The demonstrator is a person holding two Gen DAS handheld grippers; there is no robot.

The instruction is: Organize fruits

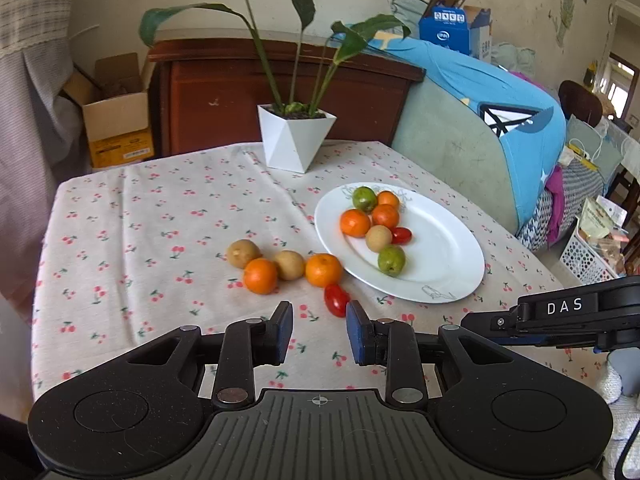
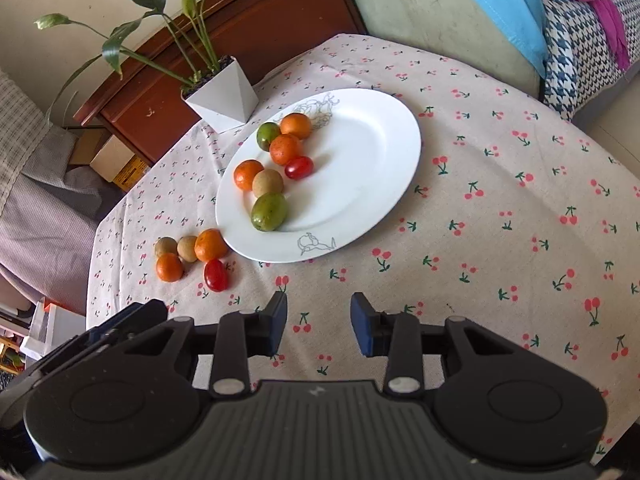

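Both tools hang released: the left gripper [image 1: 319,326] spreads its blue rubbery pads above the cherry-print cloth [image 1: 132,240], a glossy oval tomato [image 1: 336,299] just ahead. The right gripper [image 2: 319,320] gapes too, holding nothing. Seven fruits sit clustered on the smooth white oval plate [image 2: 372,160]; two dimpled oranges and two matte brown rounds huddle beside its rim.

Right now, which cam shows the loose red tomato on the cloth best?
Left wrist. The red tomato lies just ahead of the open left gripper, large and unblocked. In the right wrist view the same tomato is smaller, off to the left beside the loose oranges, well away from the open right gripper.
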